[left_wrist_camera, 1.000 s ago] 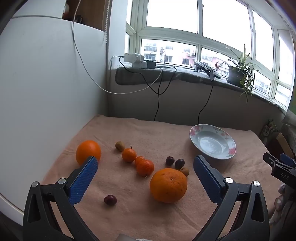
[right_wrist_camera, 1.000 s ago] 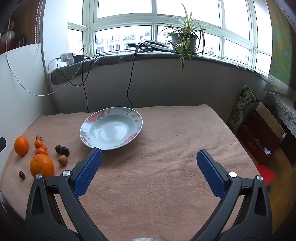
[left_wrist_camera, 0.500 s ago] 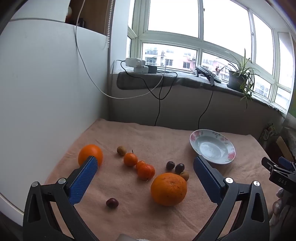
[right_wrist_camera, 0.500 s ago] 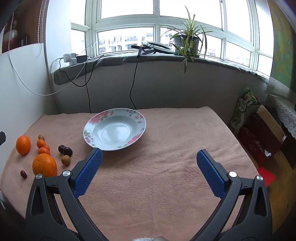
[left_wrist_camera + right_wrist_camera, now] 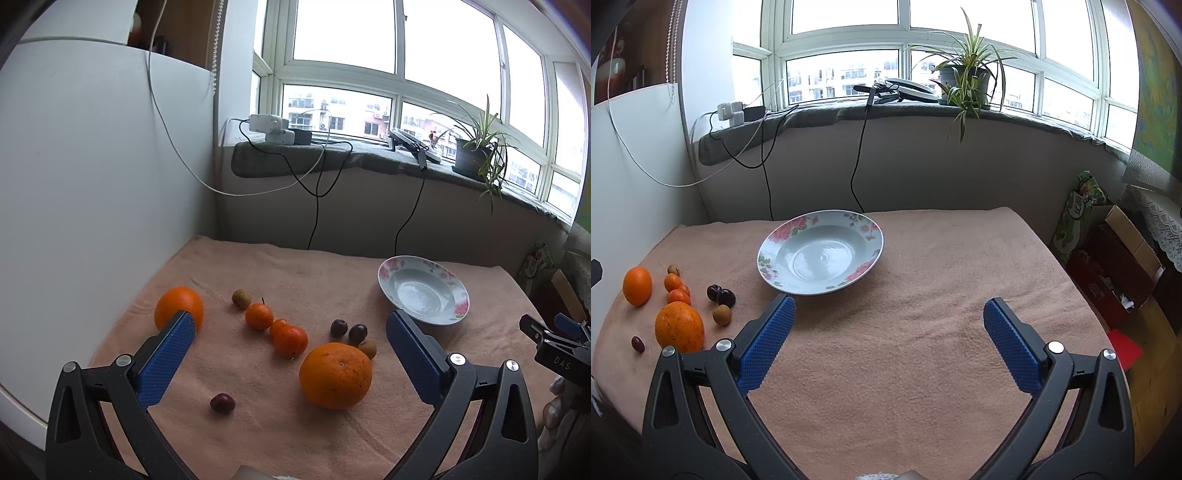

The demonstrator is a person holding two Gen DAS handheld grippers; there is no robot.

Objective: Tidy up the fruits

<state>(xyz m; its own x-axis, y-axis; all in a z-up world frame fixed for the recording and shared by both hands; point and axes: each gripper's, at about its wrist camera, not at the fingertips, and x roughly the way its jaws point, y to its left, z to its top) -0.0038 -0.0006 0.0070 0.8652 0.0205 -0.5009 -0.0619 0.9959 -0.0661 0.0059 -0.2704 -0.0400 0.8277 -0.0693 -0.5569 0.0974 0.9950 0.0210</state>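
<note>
Fruits lie loose on the peach cloth. A big orange (image 5: 335,374) sits nearest, between the jaws of my open left gripper (image 5: 290,325), which hangs above and short of it. A second orange (image 5: 178,306) lies behind the left finger. Small tangerines (image 5: 259,315) (image 5: 290,340), two dark plums (image 5: 348,329), a brown longan (image 5: 368,349) and a lone dark fruit (image 5: 222,402) are scattered around. An empty floral plate (image 5: 424,295) stands at the right. My right gripper (image 5: 888,314) is open over bare cloth just in front of the plate (image 5: 820,256); the fruits (image 5: 679,325) lie to its left.
A white panel (image 5: 92,184) walls the table's left side. Cables (image 5: 317,206) hang from the windowsill behind the table. A potted plant (image 5: 964,81) stands on the sill. Cardboard boxes (image 5: 1115,258) sit on the floor beyond the table's right edge.
Both grippers have drawn back and tilted up a little, so the fruits and plate look slightly farther and lower. No fruit has moved. Both stay open.
</note>
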